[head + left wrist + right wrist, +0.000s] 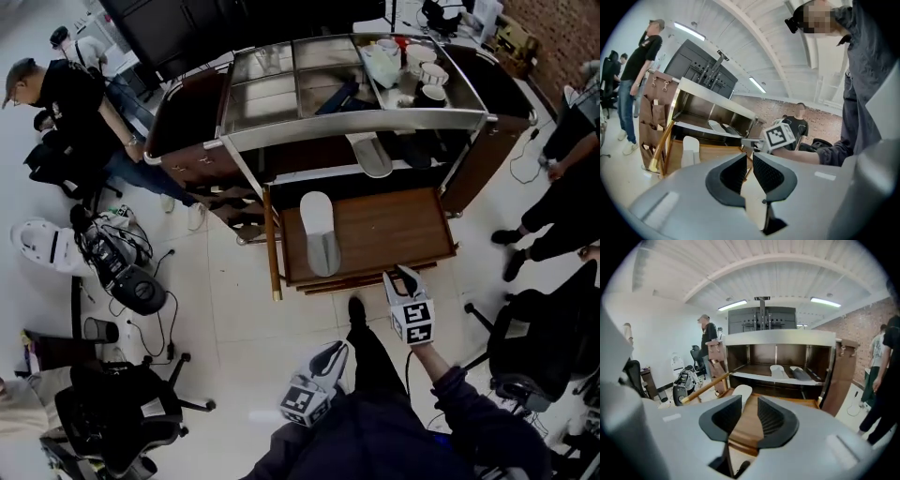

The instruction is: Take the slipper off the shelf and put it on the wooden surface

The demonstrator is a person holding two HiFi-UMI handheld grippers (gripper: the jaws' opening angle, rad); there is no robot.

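Observation:
A white slipper (319, 232) lies on the pull-out wooden surface (394, 230) of the cart, toward its left side; it also shows as the pale slipper (740, 392) ahead of my right jaws. A second white slipper (372, 155) and a dark one (801, 373) rest on the shelf (309, 173) behind. My right gripper (403, 274) hovers at the wooden surface's front right edge, open, with only wood seen between its jaws (749, 404). My left gripper (336, 352) hangs low by the person's body, its jaws slightly apart and empty (746, 161).
The cart's metal top holds cups and bowls (422, 80). A person (66, 103) stands at the left, another person (562, 178) at the right. Office chairs (122, 412) (530, 347) and floor equipment with cables (122, 267) surround the spot.

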